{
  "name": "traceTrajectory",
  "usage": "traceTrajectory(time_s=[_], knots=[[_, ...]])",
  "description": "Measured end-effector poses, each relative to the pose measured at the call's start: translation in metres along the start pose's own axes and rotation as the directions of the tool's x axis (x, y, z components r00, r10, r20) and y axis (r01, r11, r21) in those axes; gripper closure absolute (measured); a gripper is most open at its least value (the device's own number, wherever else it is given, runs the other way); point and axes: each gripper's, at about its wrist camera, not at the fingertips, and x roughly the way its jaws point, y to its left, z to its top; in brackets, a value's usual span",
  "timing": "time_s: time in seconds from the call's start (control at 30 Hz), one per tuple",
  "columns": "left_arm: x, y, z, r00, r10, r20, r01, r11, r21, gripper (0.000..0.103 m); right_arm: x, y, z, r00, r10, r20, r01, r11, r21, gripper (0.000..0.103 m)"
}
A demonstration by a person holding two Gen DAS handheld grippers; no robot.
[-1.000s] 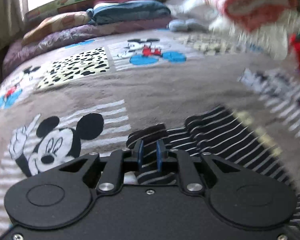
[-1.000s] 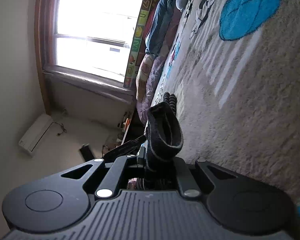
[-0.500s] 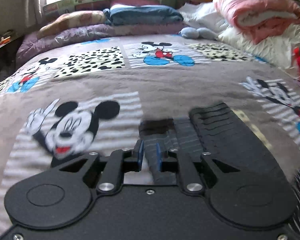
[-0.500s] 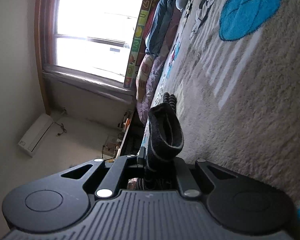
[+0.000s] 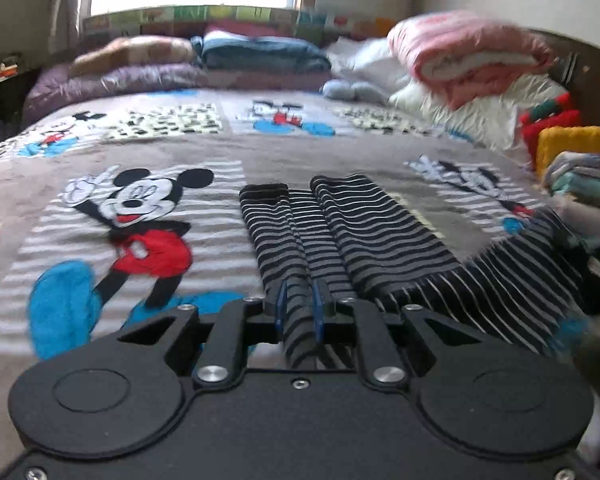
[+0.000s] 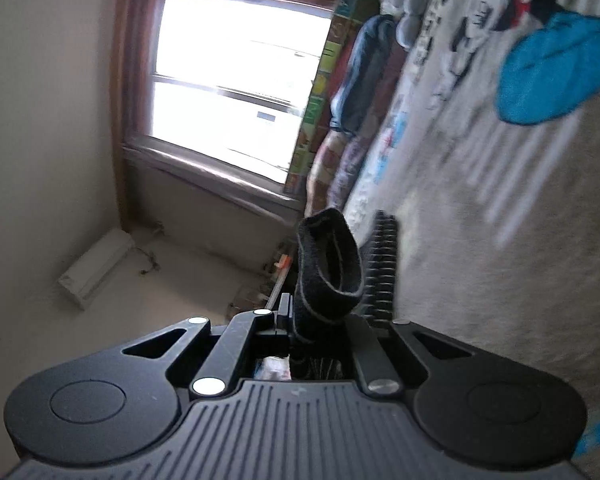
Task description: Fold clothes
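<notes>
Both tongs are clamped on the striped garment: the left gripper pinches its near edge, the cloth running lengthwise away across the cartoon blanket, while the right gripper holds a bunched fold off to the right.

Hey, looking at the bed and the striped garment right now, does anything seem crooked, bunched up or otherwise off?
The striped garment is not lying flat on the blanket: it runs in long ridges toward the left gripper, which pinches a bunched fold. The right gripper clamps a dark cuff that sticks up. Nothing looks spilled or damaged.
</notes>
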Motion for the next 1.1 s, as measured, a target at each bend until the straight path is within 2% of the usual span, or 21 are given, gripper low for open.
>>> traceTrajectory(time_s=[0.13, 0.33, 0.47, 0.57, 0.6, 0.7, 0.73, 0.8, 0.83, 0.9, 0.97, 1.1], knots=[[-0.018, 0.003, -0.026, 0.998, -0.043, 0.04, 0.043, 0.999, -0.008, 0.093, -0.008, 0.025, -0.007, 1.0, -0.002, 0.028, 0.003, 1.0, -0.013, 0.097], [0.005, 0.012, -0.013, 0.995, -0.077, 0.067, 0.078, 0.997, 0.0, 0.093, -0.028, 0.045, -0.018, 0.994, -0.014, 0.113, 0.008, 0.998, 0.058, 0.097], [0.033, 0.014, -0.007, 0.994, -0.099, 0.039, 0.098, 0.995, 0.021, 0.093, -0.02, 0.041, -0.025, 0.995, -0.073, 0.067, 0.07, 0.996, 0.051, 0.097], [0.063, 0.008, -0.014, 0.988, -0.115, -0.102, 0.122, 0.991, 0.055, 0.093, -0.021, 0.032, -0.029, 0.988, -0.129, 0.09, 0.125, 0.991, 0.056, 0.097], [0.064, 0.004, -0.014, 0.991, -0.099, -0.093, 0.106, 0.991, 0.083, 0.093, -0.022, 0.031, -0.029, 0.986, -0.137, 0.097, 0.132, 0.989, 0.059, 0.097], [0.056, -0.002, 0.001, 0.994, -0.105, -0.024, 0.107, 0.991, 0.082, 0.093, -0.023, 0.03, -0.029, 0.983, -0.155, 0.098, 0.15, 0.987, 0.05, 0.097], [0.057, -0.003, 0.004, 0.994, -0.105, -0.026, 0.107, 0.991, 0.079, 0.093, -0.023, 0.029, -0.029, 0.983, -0.156, 0.1, 0.151, 0.987, 0.053, 0.097], [0.07, -0.006, 0.0, 0.989, -0.101, -0.104, 0.11, 0.991, 0.083, 0.093, -0.019, 0.032, -0.028, 0.981, -0.165, 0.103, 0.161, 0.986, 0.054, 0.097], [0.071, -0.004, -0.003, 0.989, -0.102, -0.108, 0.111, 0.991, 0.081, 0.093, -0.018, 0.034, -0.027, 0.981, -0.167, 0.102, 0.162, 0.985, 0.053, 0.097], [0.058, 0.007, 0.0, 0.989, -0.123, -0.086, 0.126, 0.991, 0.034, 0.092, -0.014, 0.039, -0.024, 0.98, -0.17, 0.101, 0.166, 0.985, 0.045, 0.097], [0.032, 0.023, 0.005, 0.988, -0.15, -0.033, 0.15, 0.989, -0.01, 0.092, -0.011, 0.044, -0.019, 0.982, -0.166, 0.091, 0.164, 0.986, 0.027, 0.097], [-0.016, 0.041, -0.011, 0.985, -0.174, -0.016, 0.173, 0.984, -0.04, 0.092, 0.005, 0.049, -0.007, 0.982, -0.181, 0.048, 0.181, 0.983, 0.019, 0.097]])
